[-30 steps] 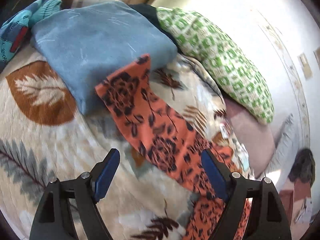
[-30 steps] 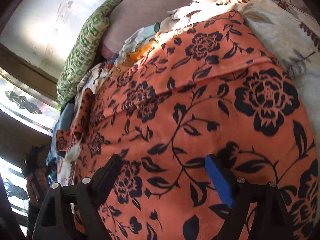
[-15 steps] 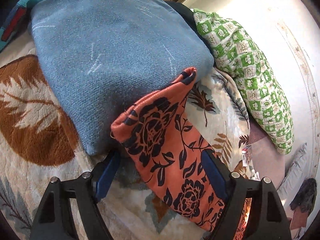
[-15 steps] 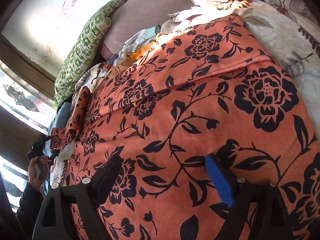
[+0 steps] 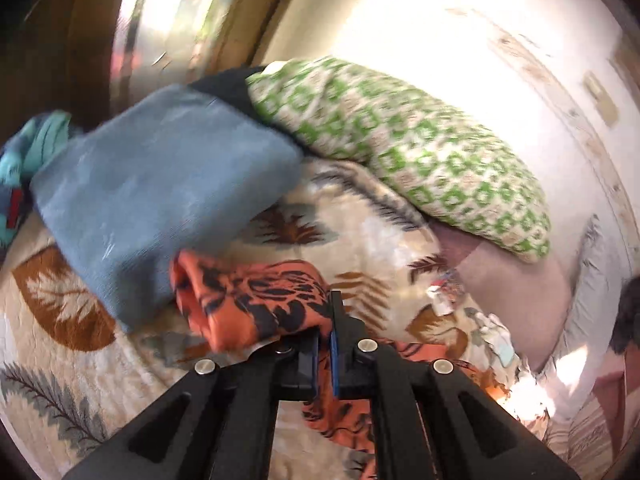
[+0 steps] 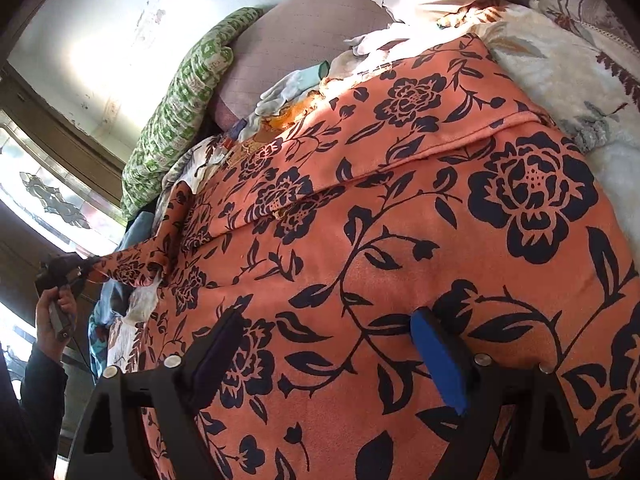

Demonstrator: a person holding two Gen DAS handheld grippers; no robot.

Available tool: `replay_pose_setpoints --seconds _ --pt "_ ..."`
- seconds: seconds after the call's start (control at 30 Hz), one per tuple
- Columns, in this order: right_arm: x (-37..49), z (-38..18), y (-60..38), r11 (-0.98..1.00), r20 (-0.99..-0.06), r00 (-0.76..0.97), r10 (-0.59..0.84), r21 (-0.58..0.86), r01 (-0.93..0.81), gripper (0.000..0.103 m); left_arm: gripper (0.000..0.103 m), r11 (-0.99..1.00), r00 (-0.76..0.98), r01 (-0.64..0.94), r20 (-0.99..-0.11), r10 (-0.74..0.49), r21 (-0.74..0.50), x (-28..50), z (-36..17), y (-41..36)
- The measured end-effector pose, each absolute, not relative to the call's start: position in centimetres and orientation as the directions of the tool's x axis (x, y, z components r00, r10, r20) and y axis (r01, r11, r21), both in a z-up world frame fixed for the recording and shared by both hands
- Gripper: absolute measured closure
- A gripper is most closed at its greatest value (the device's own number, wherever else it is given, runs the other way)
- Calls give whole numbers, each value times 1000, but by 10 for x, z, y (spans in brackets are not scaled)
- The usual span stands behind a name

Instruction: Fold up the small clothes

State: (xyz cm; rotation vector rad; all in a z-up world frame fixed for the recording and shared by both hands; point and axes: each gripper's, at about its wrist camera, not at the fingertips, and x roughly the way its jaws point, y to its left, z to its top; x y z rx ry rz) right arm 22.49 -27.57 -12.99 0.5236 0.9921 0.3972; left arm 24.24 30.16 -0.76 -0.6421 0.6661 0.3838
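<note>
An orange garment with dark flowers [image 6: 400, 220] lies spread over the bed and fills the right wrist view. My right gripper [image 6: 328, 352] hangs open just above it, and nothing sits between its blue pads. In the left wrist view my left gripper [image 5: 325, 320] is shut on the garment's narrow end [image 5: 248, 300], which bunches up in front of the jaws. The right wrist view shows that end [image 6: 136, 264] lifted and stretched leftward to the left gripper [image 6: 90, 266], held by a hand [image 6: 52, 316].
A folded blue garment [image 5: 160, 200] lies just beyond the pinched end, with a teal knit piece [image 5: 36, 148] behind it. A green-patterned pillow [image 5: 400, 152] and a mauve cushion [image 5: 516, 292] lean on the wall. The leaf-print blanket [image 5: 60, 300] covers the bed.
The left gripper's jaws closed on the orange garment's narrow end, then rose and pulled back, lifting it off the blue garment. The right gripper stayed open in place.
</note>
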Motion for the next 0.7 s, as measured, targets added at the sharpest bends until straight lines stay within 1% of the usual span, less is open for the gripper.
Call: replay_pose_setpoints --seconds 0.1,0.2,0.3,0.37,0.4,0.43,0.47,0.5,0.53,0.57,0.63,0.67,0.7 --pt "223 -132 -281 783 -647 509 568 616 -90 15 99 858 802 -355 -592 76 -371 259 46 221" --pt "222 -132 -285 765 -627 513 587 636 -98 15 99 928 844 -191 -537 -11 -320 275 76 131" --pt "222 -133 -288 750 -611 515 602 653 -102 15 99 964 847 -42 -520 -105 -264 293 76 40" --pt "222 -133 -290 740 -602 515 610 665 -101 15 98 977 829 28 -541 -141 -212 303 58 -15" --pt "222 -133 -290 735 -598 515 615 671 -98 15 98 978 807 62 -567 -167 -199 310 43 -41" --pt "222 -133 -292 728 -593 515 619 679 -94 15 95 976 776 102 -599 -199 -192 315 26 -65" --pt "222 -133 -293 722 -588 516 623 686 -90 15 85 974 738 142 -638 -222 -175 322 6 -89" --pt "222 -134 -294 716 -583 517 626 692 -86 15 58 970 688 187 -684 -241 -153 328 -16 -111" --pt "222 -134 -295 713 -581 517 628 696 -84 15 34 964 625 228 -739 -252 -136 336 -40 -130" --pt "222 -134 -295 711 -580 517 630 698 -84 15 31 961 565 246 -787 -247 -126 342 -63 -142" --pt "222 -134 -295 709 -579 516 632 700 -84 15 31 965 458 235 -862 -218 -120 346 -96 -147" --pt "222 -134 -296 707 -576 516 633 702 -85 15 31 966 442 215 -868 -225 -141 342 -101 -139" --pt "222 -134 -296 705 -575 516 635 704 -85 15 31 966 456 196 -856 -245 -172 334 -98 -127"
